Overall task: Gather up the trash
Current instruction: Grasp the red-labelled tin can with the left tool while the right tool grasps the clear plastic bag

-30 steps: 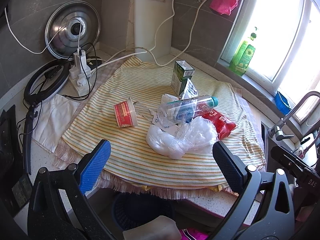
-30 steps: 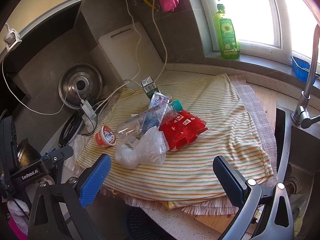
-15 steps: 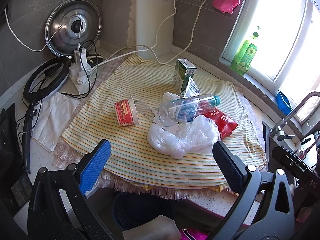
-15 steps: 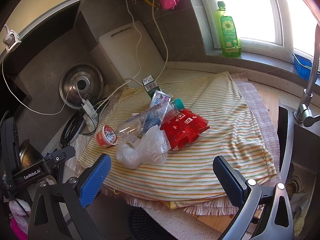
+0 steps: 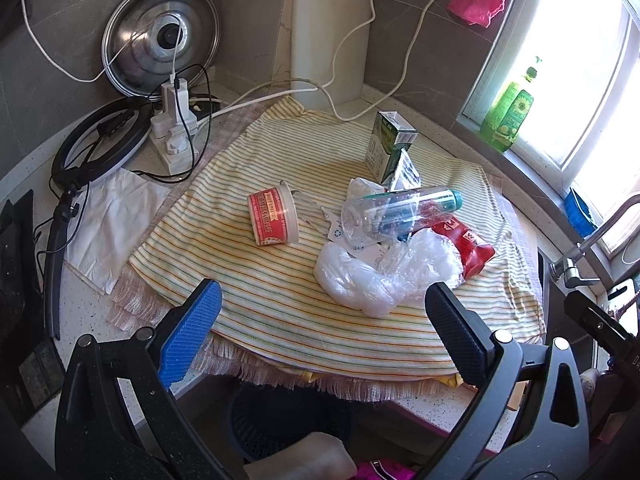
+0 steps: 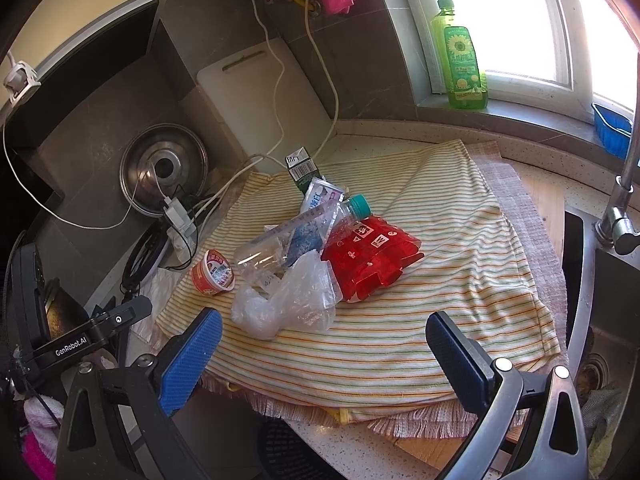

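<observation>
A heap of trash lies on a striped cloth (image 5: 280,304): a red paper cup (image 5: 272,216) on its side, a clear plastic bottle (image 5: 400,210) with a teal cap, a crumpled clear plastic bag (image 5: 380,276), a red snack wrapper (image 5: 472,246) and a green carton (image 5: 388,146). They also show in the right wrist view: cup (image 6: 212,272), bottle (image 6: 304,224), bag (image 6: 288,300), wrapper (image 6: 372,260), carton (image 6: 302,168). My left gripper (image 5: 320,334) and my right gripper (image 6: 324,354) are both open and empty, held above the near edge of the cloth.
A dark mesh bin (image 5: 288,416) stands below the counter's front edge. A power strip with cables (image 5: 176,136), a ring light (image 5: 92,148), a pot lid (image 5: 160,46) and a white cutting board (image 5: 328,32) stand behind. A sink with tap (image 6: 616,224) is at the right.
Both grippers have edged slightly forward toward the heap. The trash has not moved and both stay open.
</observation>
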The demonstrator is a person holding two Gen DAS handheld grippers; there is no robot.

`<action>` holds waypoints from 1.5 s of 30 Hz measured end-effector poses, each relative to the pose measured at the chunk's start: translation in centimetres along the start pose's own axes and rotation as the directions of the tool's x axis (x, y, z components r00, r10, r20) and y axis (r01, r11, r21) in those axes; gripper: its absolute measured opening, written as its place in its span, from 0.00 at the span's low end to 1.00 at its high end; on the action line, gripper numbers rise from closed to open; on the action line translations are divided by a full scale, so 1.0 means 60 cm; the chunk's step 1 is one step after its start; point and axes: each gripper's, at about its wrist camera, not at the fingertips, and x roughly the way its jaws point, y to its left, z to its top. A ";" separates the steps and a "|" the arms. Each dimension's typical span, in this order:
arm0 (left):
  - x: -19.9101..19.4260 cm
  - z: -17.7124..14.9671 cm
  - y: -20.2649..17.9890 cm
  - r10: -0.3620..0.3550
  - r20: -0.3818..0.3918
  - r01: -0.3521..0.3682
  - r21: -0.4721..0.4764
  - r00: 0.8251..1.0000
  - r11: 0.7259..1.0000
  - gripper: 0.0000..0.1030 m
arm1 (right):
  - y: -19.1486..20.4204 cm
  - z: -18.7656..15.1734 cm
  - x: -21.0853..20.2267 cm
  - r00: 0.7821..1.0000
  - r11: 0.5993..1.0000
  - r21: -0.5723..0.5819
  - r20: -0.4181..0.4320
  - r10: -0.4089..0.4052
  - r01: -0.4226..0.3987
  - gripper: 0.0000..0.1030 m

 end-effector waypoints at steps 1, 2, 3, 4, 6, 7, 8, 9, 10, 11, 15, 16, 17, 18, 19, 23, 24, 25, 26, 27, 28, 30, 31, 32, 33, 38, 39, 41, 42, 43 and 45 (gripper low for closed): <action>0.002 -0.002 0.004 0.002 -0.001 -0.002 -0.003 1.000 1.000 1.00 | -0.003 0.000 0.002 1.000 1.000 0.000 0.012 0.010 -0.010 1.00; 0.005 0.000 0.009 0.001 -0.008 -0.001 -0.007 1.000 1.000 1.00 | -0.006 0.001 0.005 1.000 1.000 0.005 0.015 0.022 -0.022 1.00; 0.008 0.000 0.013 0.004 -0.014 -0.004 -0.011 1.000 1.000 1.00 | -0.008 0.002 0.007 1.000 1.000 0.006 0.008 0.025 -0.025 1.00; 0.011 0.001 0.018 0.008 -0.018 -0.008 -0.017 1.000 1.000 1.00 | -0.010 0.003 0.010 1.000 1.000 0.004 0.002 0.026 -0.026 1.00; 0.020 0.006 0.028 0.005 -0.029 -0.006 -0.031 1.000 1.000 1.00 | -0.013 0.008 0.016 1.000 1.000 -0.010 -0.013 0.017 -0.017 1.00; 0.023 0.006 0.032 0.005 -0.033 -0.006 -0.037 0.999 0.999 1.00 | -0.015 0.010 0.020 1.000 1.000 -0.018 -0.022 0.012 -0.013 1.00; 0.028 0.010 0.038 0.003 -0.037 -0.005 -0.045 0.999 0.999 1.00 | -0.016 0.012 0.024 0.999 1.000 -0.021 -0.033 0.013 -0.014 1.00; 0.032 0.013 0.042 0.005 -0.040 -0.007 -0.052 0.999 0.999 1.00 | -0.016 0.013 0.028 0.999 1.000 -0.022 -0.043 0.015 -0.015 1.00; 0.036 0.015 0.048 0.005 -0.042 -0.007 -0.060 0.999 0.998 0.99 | -0.018 0.015 0.033 0.999 0.999 -0.031 -0.044 0.009 -0.011 1.00; 0.040 0.020 0.053 -0.001 -0.044 -0.002 -0.068 0.999 0.998 0.99 | -0.018 0.016 0.038 0.998 0.999 -0.029 -0.053 0.018 -0.019 1.00; 0.060 0.036 0.066 -0.014 -0.057 0.010 -0.077 0.998 0.997 0.94 | -0.013 0.012 0.063 0.993 0.997 -0.010 -0.097 0.070 -0.071 0.99; 0.066 0.040 0.067 -0.018 -0.062 0.013 -0.075 0.998 0.997 0.93 | -0.010 0.010 0.071 0.992 0.997 -0.017 -0.096 0.079 -0.081 0.99; 0.073 0.045 0.069 -0.023 -0.068 0.018 -0.074 0.997 0.997 0.92 | -0.007 0.008 0.080 0.989 0.995 -0.011 -0.109 0.095 -0.097 0.98; 0.080 0.049 0.070 -0.024 -0.073 0.019 -0.075 0.997 0.997 0.91 | -0.005 0.008 0.090 0.987 0.994 -0.008 -0.125 0.104 -0.106 0.96; 0.087 0.053 0.071 -0.028 -0.079 0.022 -0.075 0.996 0.997 0.90 | -0.002 0.007 0.100 0.983 0.992 -0.001 -0.138 0.122 -0.124 0.95; 0.116 0.070 0.075 -0.043 -0.104 0.035 -0.085 0.994 0.996 0.85 | 0.007 0.007 0.146 0.969 0.987 0.013 -0.190 0.158 -0.159 0.90; 0.125 0.074 0.077 -0.051 -0.113 0.041 -0.091 0.992 0.995 0.84 | 0.007 0.008 0.159 0.964 0.986 0.024 -0.206 0.168 -0.166 0.88; 0.133 0.078 0.078 -0.055 -0.122 0.044 -0.094 0.991 0.995 0.84 | 0.009 0.007 0.167 0.955 0.980 0.053 -0.221 0.196 -0.189 0.88; 0.140 0.080 0.078 -0.055 -0.129 0.043 -0.096 0.990 0.994 0.83 | 0.009 0.007 0.178 0.949 0.978 0.071 -0.235 0.210 -0.198 0.87; 0.147 0.083 0.079 -0.056 -0.135 0.043 -0.098 0.989 0.994 0.82 | 0.008 0.007 0.190 0.944 0.975 0.091 -0.249 0.217 -0.201 0.86; 0.154 0.086 0.080 -0.058 -0.142 0.044 -0.098 0.988 0.994 0.81 | 0.008 0.006 0.200 0.939 0.972 0.112 -0.258 0.229 -0.206 0.85; 0.167 0.091 0.080 -0.057 -0.151 0.043 -0.096 0.987 0.994 0.81 | 0.010 0.003 0.216 0.932 0.968 0.144 -0.271 0.239 -0.207 0.85; 0.175 0.093 0.080 -0.054 -0.156 0.040 -0.096 0.986 0.995 0.81 | 0.011 0.001 0.224 0.932 0.967 0.155 -0.275 0.237 -0.200 0.85; 0.181 0.095 0.081 -0.054 -0.162 0.038 -0.098 0.985 0.994 0.81 | 0.009 0.001 0.233 0.930 0.967 0.169 -0.283 0.235 -0.193 0.85; 0.188 0.097 0.082 -0.055 -0.167 0.038 -0.101 0.984 0.994 0.81 | 0.007 0.001 0.242 0.927 0.964 0.188 -0.290 0.239 -0.190 0.85; 0.222 0.105 0.083 -0.037 -0.198 0.019 -0.091 0.979 0.996 0.80 | 0.004 0.004 0.260 0.915 0.942 0.267 -0.291 0.279 -0.203 0.85; 0.227 0.107 0.083 -0.035 -0.203 0.016 -0.093 0.979 0.996 0.80 | 0.005 0.005 0.262 0.917 0.942 0.269 -0.290 0.276 -0.198 0.85; 0.236 0.111 0.086 -0.038 -0.208 0.016 -0.103 0.977 0.995 0.79 | 0.006 0.007 0.269 0.916 0.940 0.282 -0.290 0.277 -0.194 0.85; 0.240 0.113 0.087 -0.039 -0.212 0.017 -0.106 0.976 0.994 0.77 | 0.006 0.008 0.271 0.914 0.935 0.295 -0.290 0.283 -0.196 0.85; 0.245 0.115 0.088 -0.041 -0.217 0.017 -0.110 0.975 0.994 0.76 | 0.010 0.009 0.276 0.913 0.931 0.308 -0.290 0.288 -0.196 0.85; 0.253 0.118 0.093 -0.045 -0.226 0.016 -0.126 0.973 0.992 0.68 | 0.008 0.009 0.281 0.908 0.917 0.345 -0.287 0.305 -0.199 0.85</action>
